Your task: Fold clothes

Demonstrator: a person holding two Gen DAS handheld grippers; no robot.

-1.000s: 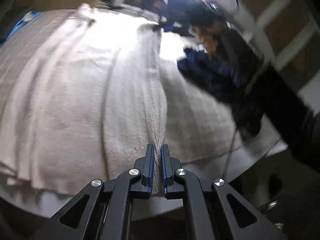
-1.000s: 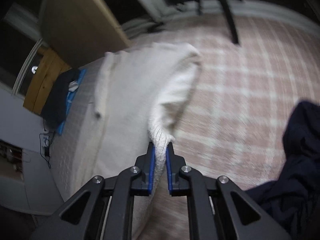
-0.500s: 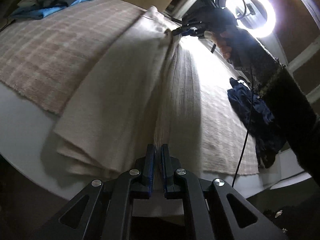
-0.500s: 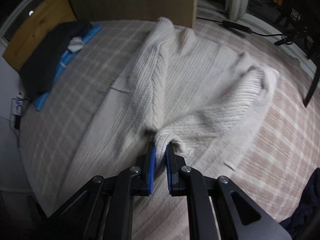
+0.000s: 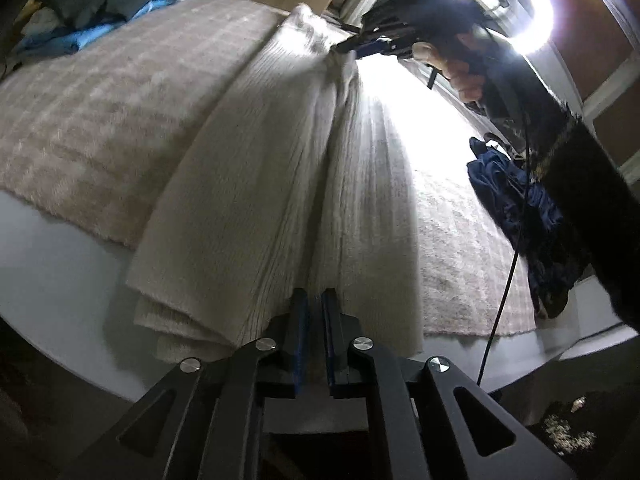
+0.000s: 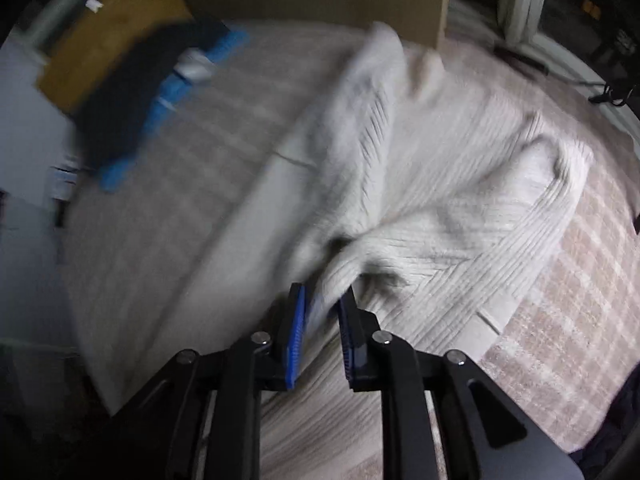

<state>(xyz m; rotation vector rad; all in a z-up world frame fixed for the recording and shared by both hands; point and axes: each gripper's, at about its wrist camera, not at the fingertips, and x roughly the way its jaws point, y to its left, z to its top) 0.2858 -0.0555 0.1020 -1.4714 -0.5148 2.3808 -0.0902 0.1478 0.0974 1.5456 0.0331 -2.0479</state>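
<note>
Spread across a pink checked blanket (image 5: 100,104) on a bed: a cream ribbed sweater (image 5: 248,184), partly folded lengthwise, its hem hanging over the near mattress edge. Pinched between the narrowly parted blue pads of the left gripper (image 5: 314,320): a ridge of the hem. At the far end, gripped by a bare hand (image 5: 448,64) under a glaring ring light (image 5: 536,8): the right gripper (image 6: 322,312), pads wider apart, a blurred tuck of knit between them, firmness of hold impossible to tell. Lying to the right: dark navy clothing (image 5: 516,208). Piled at the far corner: blue and grey garments (image 5: 104,12).
</note>
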